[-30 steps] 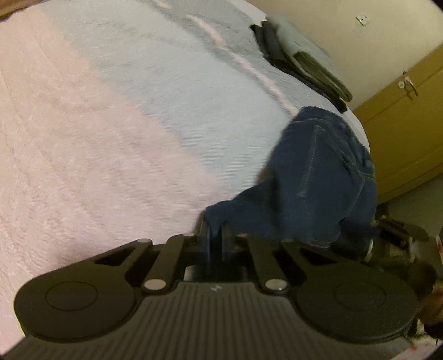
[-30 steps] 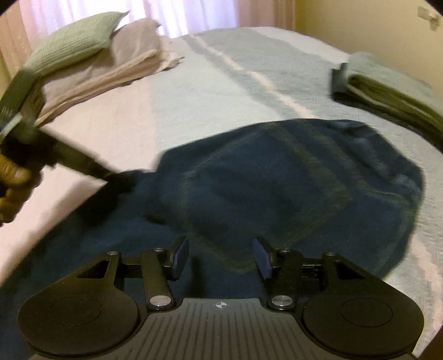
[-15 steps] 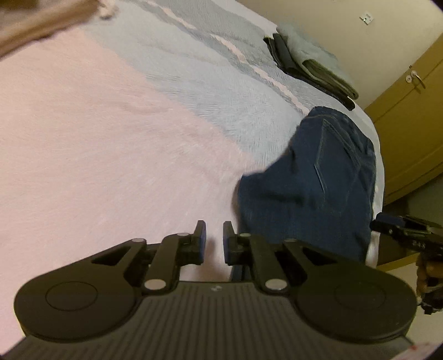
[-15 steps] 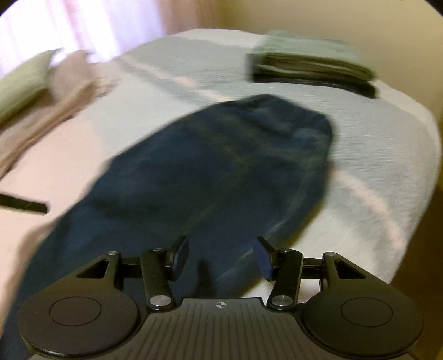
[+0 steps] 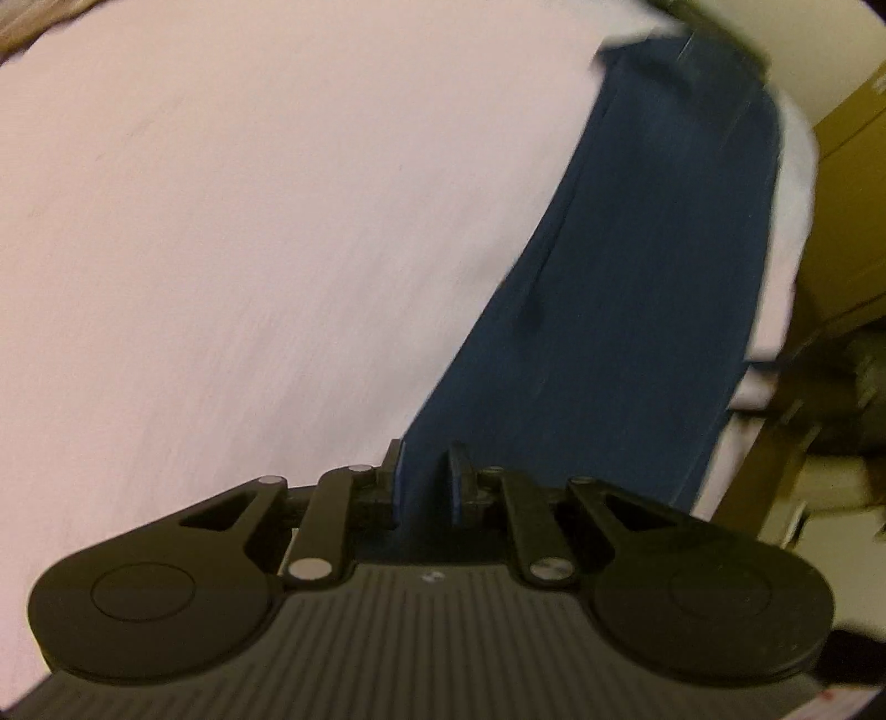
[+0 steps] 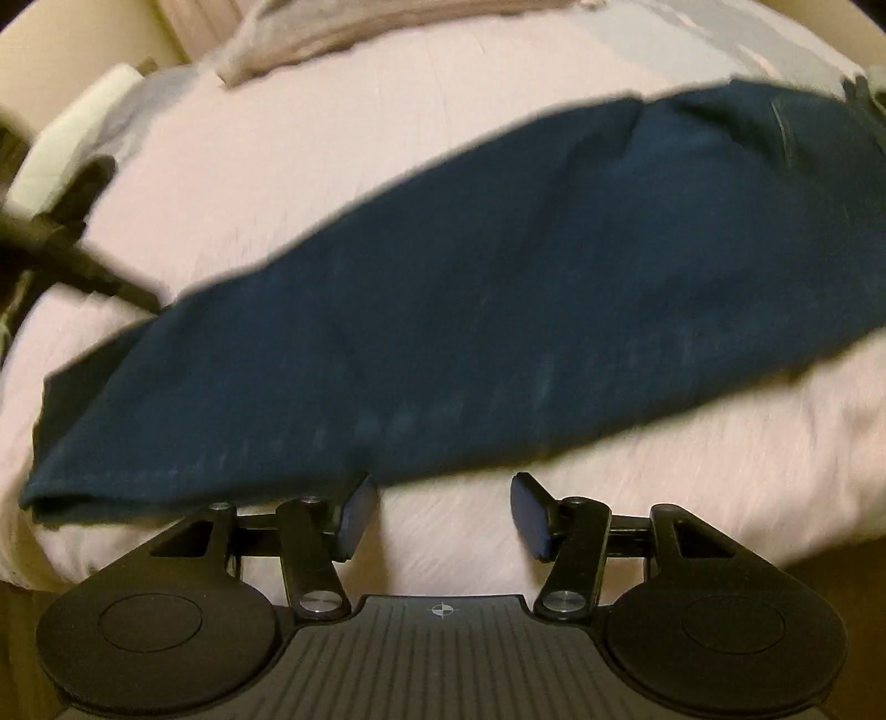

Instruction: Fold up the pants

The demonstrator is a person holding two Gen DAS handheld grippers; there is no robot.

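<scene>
Left wrist view: left gripper [image 5: 425, 477] sits low over the bed w/ its two blue-padded jaws a narrow gap apart. The dark blue denim pants [image 5: 626, 288] run from that gap away toward the far right, one long band over the pale pink bedspread [image 5: 249, 221]. Fabric fills the space btw the jaws, but whether the pads actually pinch it or just straddle the hem, can't tell; frame is blurred. Mustard-yellow wooden cabinet [image 5: 847, 221] stands past the bed edge at right.

Right wrist view: right gripper [image 6: 440, 512] has jaws wide apart, nothing btw them, only bare bedspread [image 6: 692, 471]. It hangs just short of the pants' near long edge; left pad tip meets that edge in the picture, contact unclear. Pants [image 6: 498, 310] lie stretched across the bed, leg end at lower left, wider seat end at upper right. The black left tool [image 6: 83, 266] reaches toward the leg end from the left. Beige folded linen [image 6: 360, 33] at the head of the bed.

Progress, my read: pants look doubled lengthwise, leg on leg, and laid out flat, so approx the first fold is done. Cross folds, leg end up to waist, are still to do, then a tidy-up.
</scene>
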